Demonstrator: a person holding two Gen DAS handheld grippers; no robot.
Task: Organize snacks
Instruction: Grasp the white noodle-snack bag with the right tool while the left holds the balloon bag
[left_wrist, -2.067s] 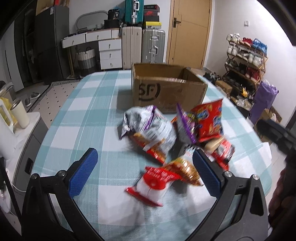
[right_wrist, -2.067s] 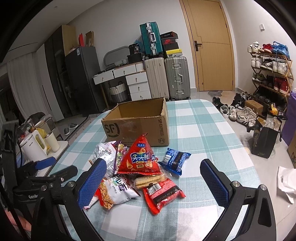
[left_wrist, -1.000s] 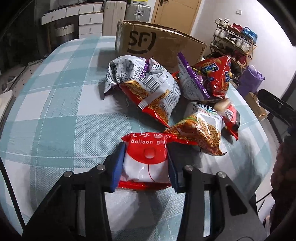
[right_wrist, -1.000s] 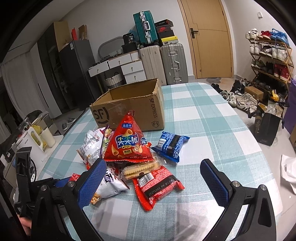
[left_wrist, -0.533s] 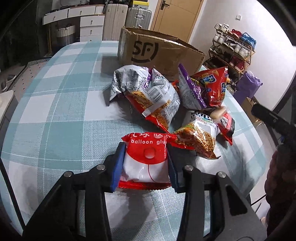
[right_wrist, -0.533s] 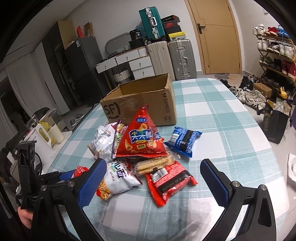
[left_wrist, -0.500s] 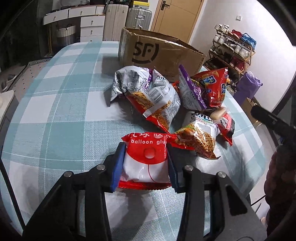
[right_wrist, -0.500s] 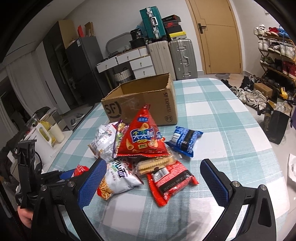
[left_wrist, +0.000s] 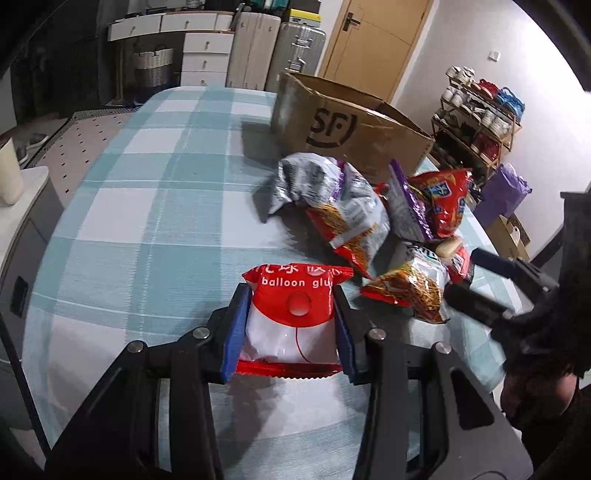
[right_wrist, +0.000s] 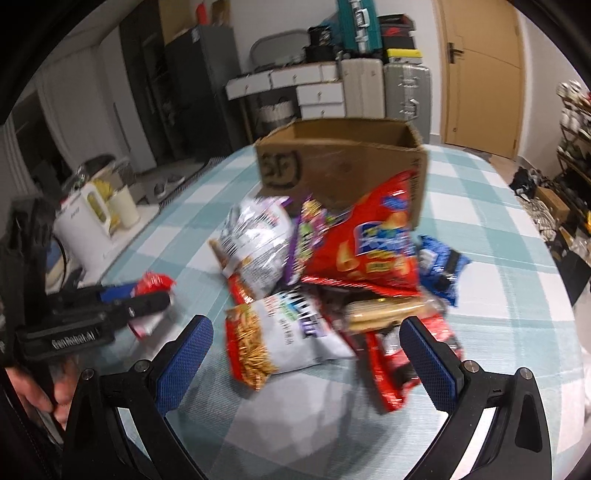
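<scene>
L wrist: left gripper (left_wrist: 290, 325) pinching balloon glue pack (left_wrist: 291, 314) at 6 o'clock, over checked table (left_wrist: 147, 206). SF box (left_wrist: 354, 136) at 1 o'clock, snack pile (left_wrist: 369, 221) at 3.

R wrist: right gripper (right_wrist: 306, 354) spread wide w/ nothing in it, above noodle bag (right_wrist: 280, 332). Box interior hidden; judging 1st pick only, rest of pile unsorted.

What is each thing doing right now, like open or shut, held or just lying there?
Left hand-held gripper: shut on the balloon glue packet.
Balloon glue packet: held between the blue pads.
Right hand-held gripper: open, holding nothing.
Cardboard box: open on top, upright on the table.
Red chip bag: lying on the pile.
Blue packet: lying on the tablecloth.
</scene>
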